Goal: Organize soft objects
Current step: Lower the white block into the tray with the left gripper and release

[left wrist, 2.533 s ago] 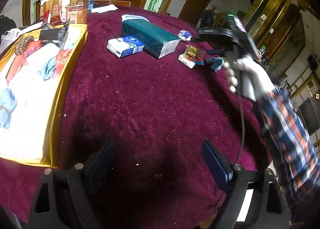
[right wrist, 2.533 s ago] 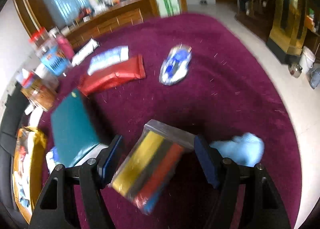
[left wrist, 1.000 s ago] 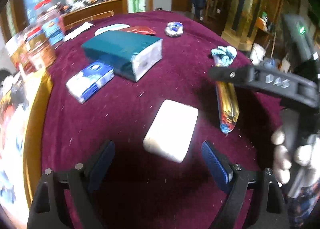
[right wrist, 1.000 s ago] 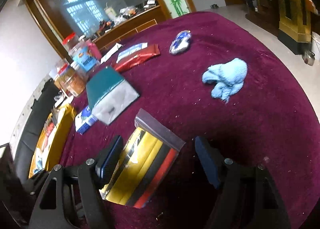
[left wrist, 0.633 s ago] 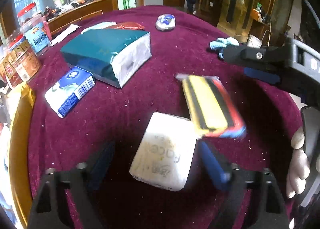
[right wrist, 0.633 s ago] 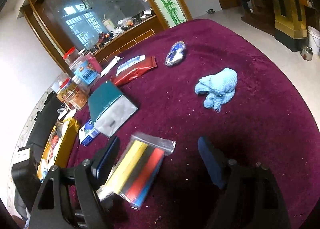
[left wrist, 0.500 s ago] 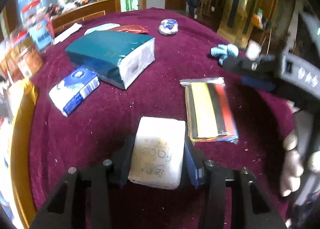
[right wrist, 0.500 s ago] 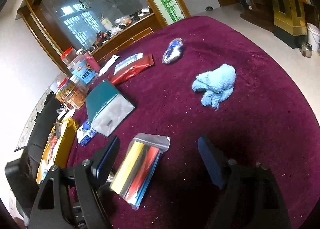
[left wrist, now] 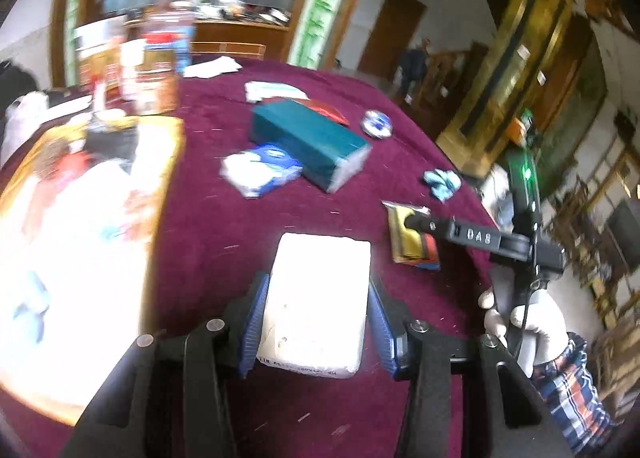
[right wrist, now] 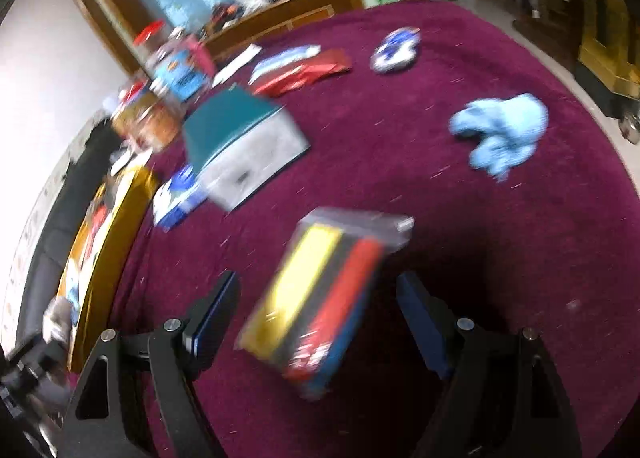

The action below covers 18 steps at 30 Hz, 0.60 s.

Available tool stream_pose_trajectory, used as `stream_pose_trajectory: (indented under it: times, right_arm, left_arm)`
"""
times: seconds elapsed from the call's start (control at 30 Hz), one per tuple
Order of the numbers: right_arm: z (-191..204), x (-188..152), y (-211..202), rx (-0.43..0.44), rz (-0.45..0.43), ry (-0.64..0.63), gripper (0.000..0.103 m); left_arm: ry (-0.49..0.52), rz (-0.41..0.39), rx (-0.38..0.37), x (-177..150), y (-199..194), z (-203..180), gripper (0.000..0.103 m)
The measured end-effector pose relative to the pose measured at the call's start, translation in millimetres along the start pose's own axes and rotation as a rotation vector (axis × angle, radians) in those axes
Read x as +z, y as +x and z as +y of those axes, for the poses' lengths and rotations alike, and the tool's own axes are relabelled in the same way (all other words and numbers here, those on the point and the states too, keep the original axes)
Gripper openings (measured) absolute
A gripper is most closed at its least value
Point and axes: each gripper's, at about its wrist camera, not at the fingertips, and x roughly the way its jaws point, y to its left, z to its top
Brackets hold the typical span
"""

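The left claw (left wrist: 316, 314) is gripping the white tissue pack (left wrist: 318, 302) between both pads. The right claw (right wrist: 320, 322) is standing wide open around the striped plastic packet (right wrist: 320, 298), not touching it, on the maroon counter (right wrist: 440, 161).

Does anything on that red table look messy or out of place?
The blue cloth lies crumpled on the table, apart from the rest. The teal pack sits askew across the blue-white pack.
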Motion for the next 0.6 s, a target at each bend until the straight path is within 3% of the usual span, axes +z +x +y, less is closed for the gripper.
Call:
stream_pose_trajectory:
  times: [0.2,0.27,0.37,0.6]
  right_arm:
    - [38,-6,18,-0.229,0.039,-0.156,0.078]
    - [44,-9,19,-0.289,0.027,-0.203,0.059]
    - [43,-13,14,-0.265,0.025,-0.207,0.052]
    - [44,-11,-7,-0.149,0.009,-0.129,0.051]
  left_arm:
    - [-0.141,-0.082,0.069,-18,-53,68,0.05]
    - [-0.187,-0.104,0.089,-26,-66,88,0.05]
    - [-0.255,-0.122,0.123,-38,-80,118,0.05]
    - [-0.377,-0.101,0.171,-53,-79,164,0.05]
